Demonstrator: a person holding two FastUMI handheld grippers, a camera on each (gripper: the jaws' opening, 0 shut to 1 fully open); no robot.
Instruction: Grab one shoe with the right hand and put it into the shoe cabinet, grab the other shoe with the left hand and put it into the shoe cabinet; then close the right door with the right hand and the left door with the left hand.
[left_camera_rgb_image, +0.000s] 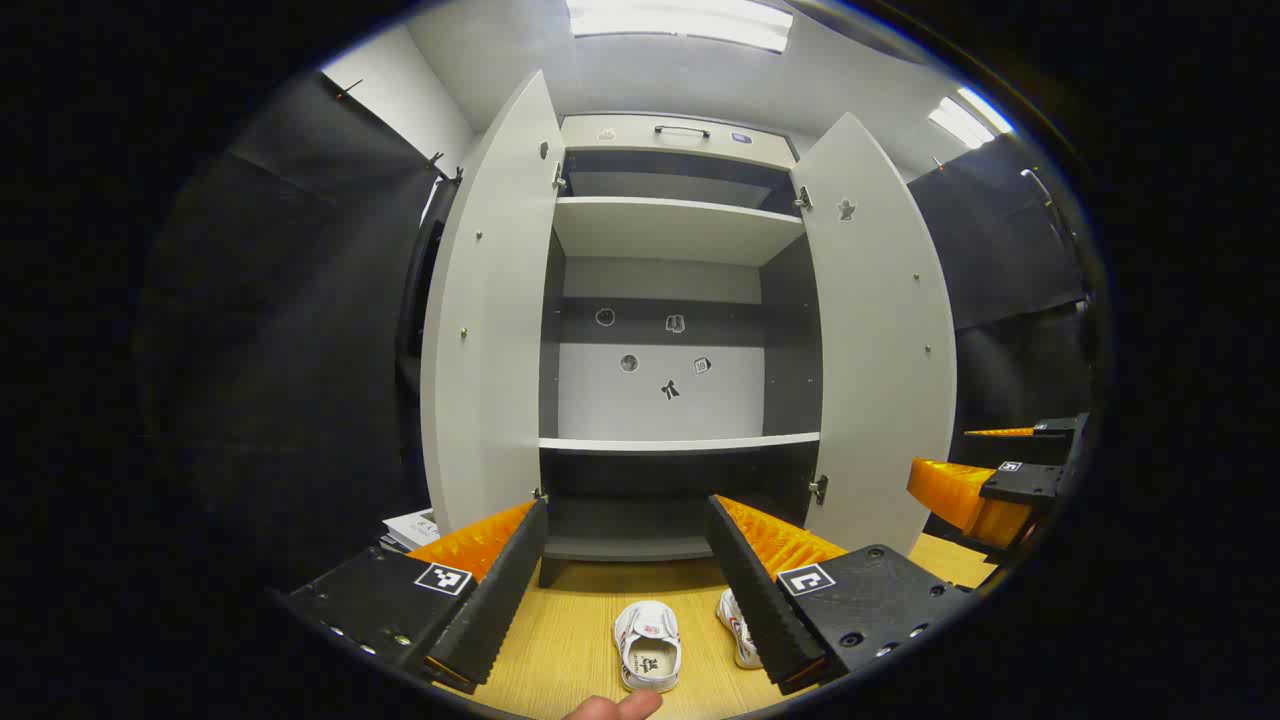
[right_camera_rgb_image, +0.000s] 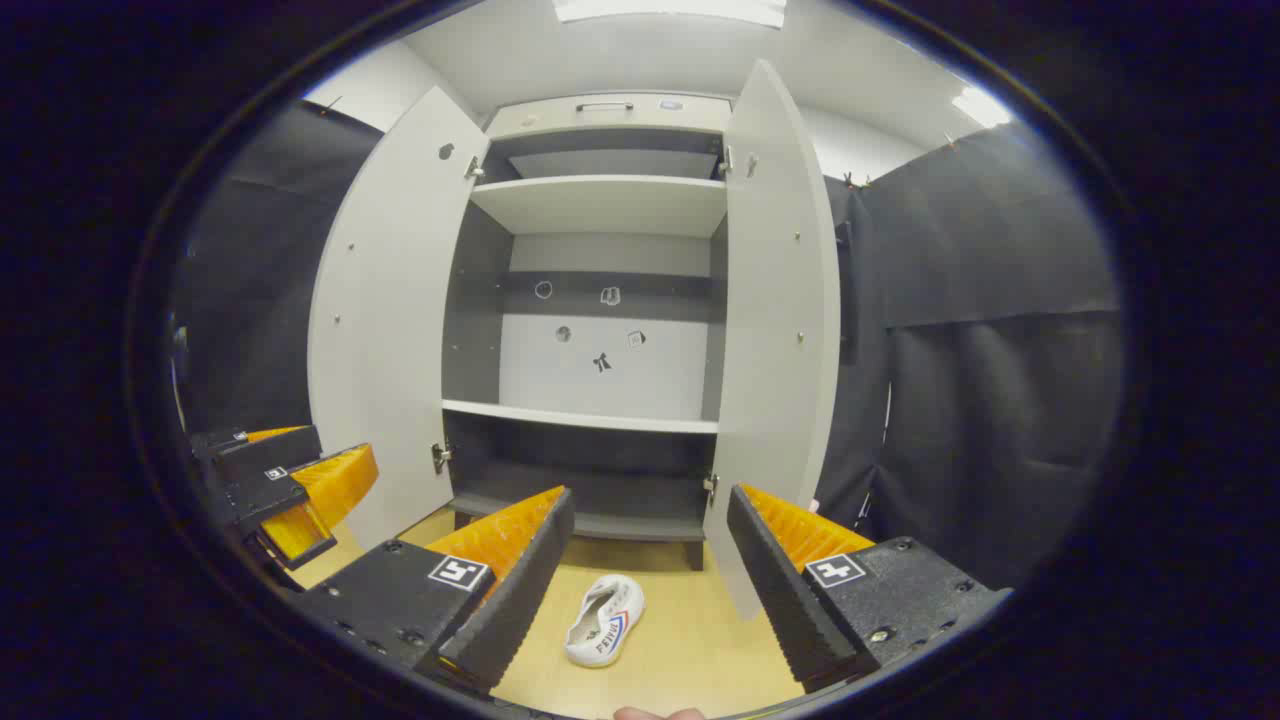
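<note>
Two white shoes lie on the wooden floor in front of the open shoe cabinet (left_camera_rgb_image: 680, 442). One shoe (left_camera_rgb_image: 648, 645) rests sole-down between my left gripper's fingers, lower in the left gripper view; the other shoe (left_camera_rgb_image: 738, 625) is partly hidden behind the right-hand finger. My left gripper (left_camera_rgb_image: 626, 505) hangs open and empty above them. In the right gripper view, one shoe (right_camera_rgb_image: 605, 620) lies on its side below my right gripper (right_camera_rgb_image: 650, 495), which is open and empty. Both cabinet doors (left_camera_rgb_image: 490, 320) (left_camera_rgb_image: 880, 330) stand wide open.
The cabinet (right_camera_rgb_image: 580, 418) has several bare shelves. The right gripper (left_camera_rgb_image: 985, 460) shows at the right edge of the left gripper view, and the left gripper (right_camera_rgb_image: 290, 470) at the left of the right gripper view. A stack of papers (left_camera_rgb_image: 410, 527) lies beside the left door. Black cloth walls flank the cabinet.
</note>
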